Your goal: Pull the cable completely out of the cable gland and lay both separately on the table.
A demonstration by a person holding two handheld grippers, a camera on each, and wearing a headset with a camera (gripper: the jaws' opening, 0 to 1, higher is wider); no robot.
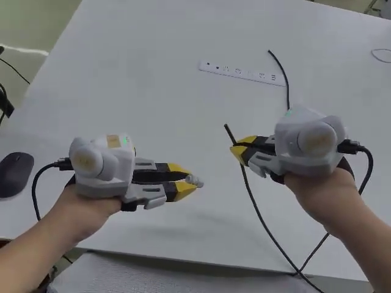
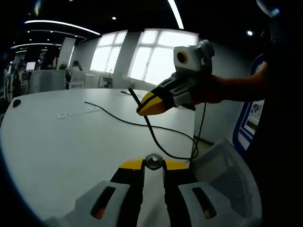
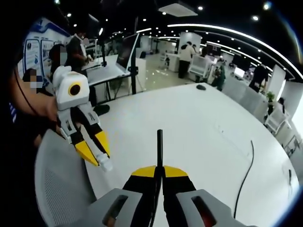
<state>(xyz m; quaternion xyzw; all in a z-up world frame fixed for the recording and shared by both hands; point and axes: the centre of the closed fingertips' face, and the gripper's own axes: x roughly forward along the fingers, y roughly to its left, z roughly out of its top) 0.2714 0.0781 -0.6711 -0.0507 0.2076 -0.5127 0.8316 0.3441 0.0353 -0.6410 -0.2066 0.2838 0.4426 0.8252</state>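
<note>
Aloft over a white table [image 1: 153, 91], pinching a small grey cable gland [image 2: 153, 161] at the very tips of the left gripper [image 1: 191, 181], jaws closed around it. Well apart from that, nipping the black cable [image 1: 257, 207] in the right gripper [image 1: 235, 149], jaws pressed onto it, short free end poking past the fingertips, remainder trailing back over the table edge. Beyond the fingertips, a white power strip [image 1: 241, 72]. All around, an open office with ceiling strip lights [image 3: 227, 33] and bright windows [image 2: 161, 56].
</note>
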